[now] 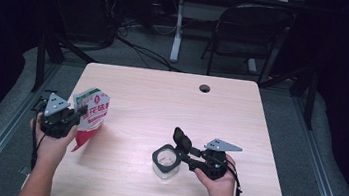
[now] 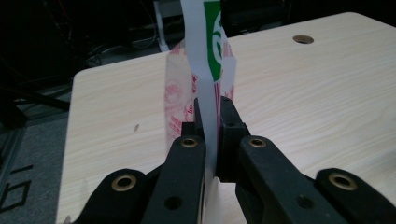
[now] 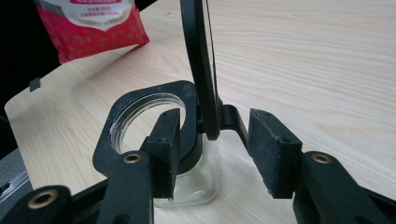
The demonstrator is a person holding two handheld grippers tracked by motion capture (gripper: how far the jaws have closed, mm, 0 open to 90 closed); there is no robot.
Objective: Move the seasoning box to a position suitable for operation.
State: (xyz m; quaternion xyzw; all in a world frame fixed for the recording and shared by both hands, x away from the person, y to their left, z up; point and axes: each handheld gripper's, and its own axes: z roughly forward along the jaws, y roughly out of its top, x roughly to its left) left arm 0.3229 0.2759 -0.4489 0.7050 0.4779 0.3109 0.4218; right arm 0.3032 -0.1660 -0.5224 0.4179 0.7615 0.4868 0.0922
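Gripping a red-and-white pouch [image 1: 90, 117] by its edge above the worktop's [image 1: 172, 98] left side, left gripper [image 1: 79, 114] fingers [image 2: 229, 126] clamped, right gripper [image 1: 184, 155] fingers [image 3: 273, 151] apart around the open glass jar's [image 1: 165, 163] hinged lid [image 1: 182, 140].

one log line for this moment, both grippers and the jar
left gripper: shut on pouch, lifted | right gripper: open, jaws around jar hinge | jar: on table, lid flipped up
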